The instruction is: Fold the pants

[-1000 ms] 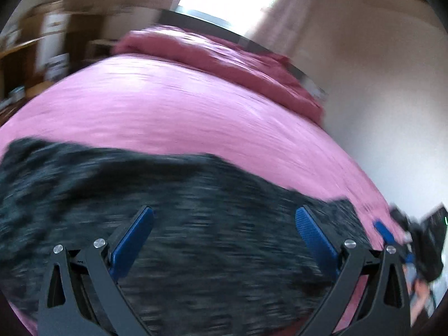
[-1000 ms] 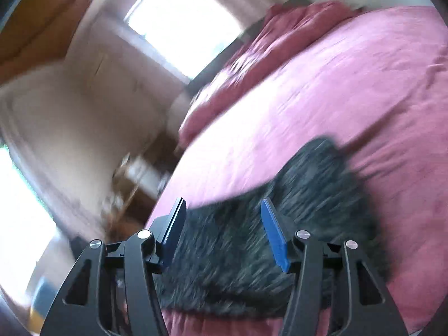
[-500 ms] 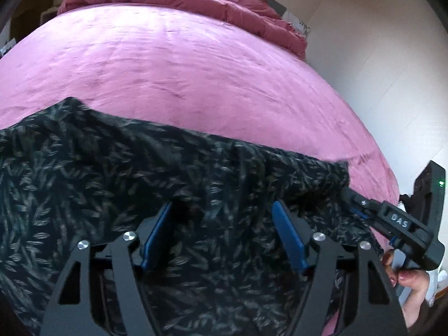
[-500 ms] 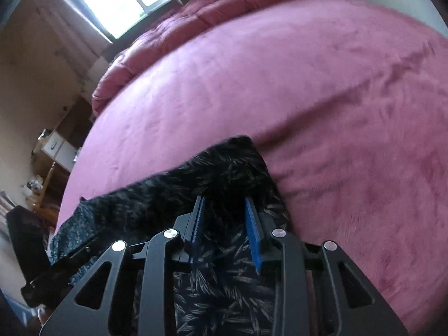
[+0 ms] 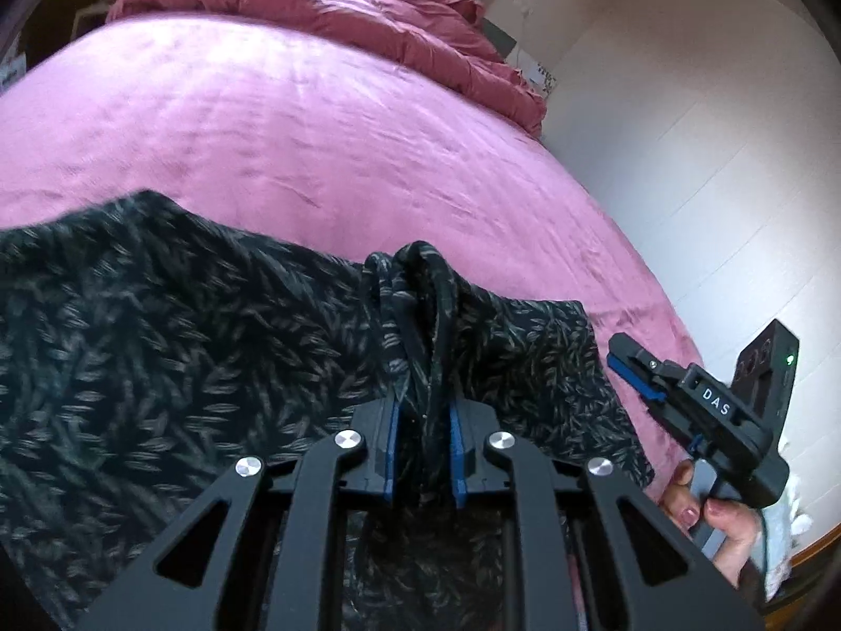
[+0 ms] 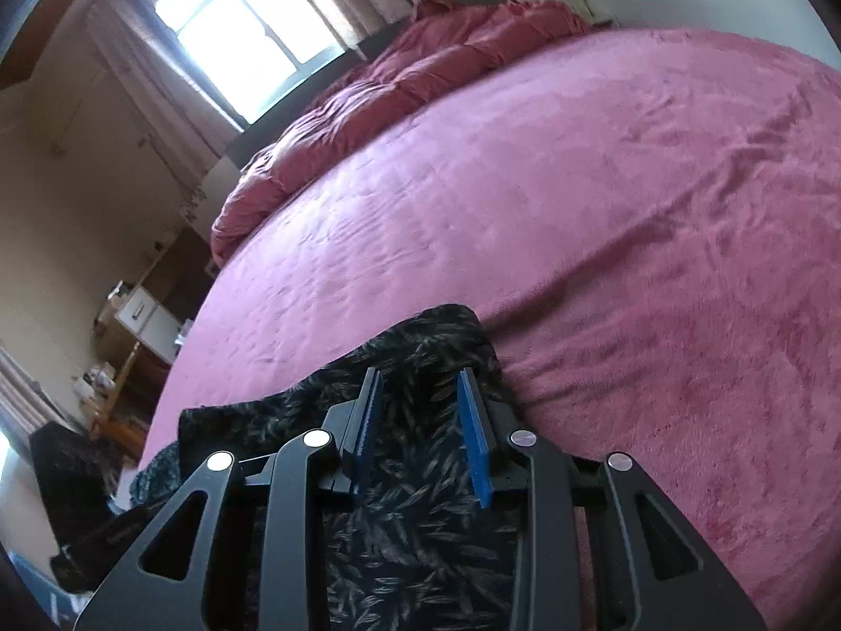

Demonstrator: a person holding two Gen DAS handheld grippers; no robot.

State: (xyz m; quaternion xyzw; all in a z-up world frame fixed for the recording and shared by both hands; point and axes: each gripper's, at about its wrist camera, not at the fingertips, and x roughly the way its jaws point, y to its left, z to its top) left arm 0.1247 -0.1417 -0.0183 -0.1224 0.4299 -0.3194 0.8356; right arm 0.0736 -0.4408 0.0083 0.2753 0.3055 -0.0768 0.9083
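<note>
While the pants lay spread across the near edge of the bed, dark leaf-print cloth on pink cover, you had your left tongs closing on a bunched ridge of the fabric; the blue pads already pressed that gathered fold from both sides, so it was gripped rather than merely straddled. That pinch sat along the far hem of the garment, toward its right end, which I judge you chose so the edge could be lifted as one thickness instead of a single loose layer. Your right tongs stood over the right-hand corner of the pants, and their jaws were easing apart, with cloth lying flat between and beneath the pads but not pressed by them; from the left wrist view the same right tongs hung just past the garment's right edge, held by your hand. I read this as the start of a fold: two holds along one edge would let the cloth travel evenly across the bed. The rumpled quilt at the head of the bed lay well apart, leaving the open cover free for the fold.
</note>
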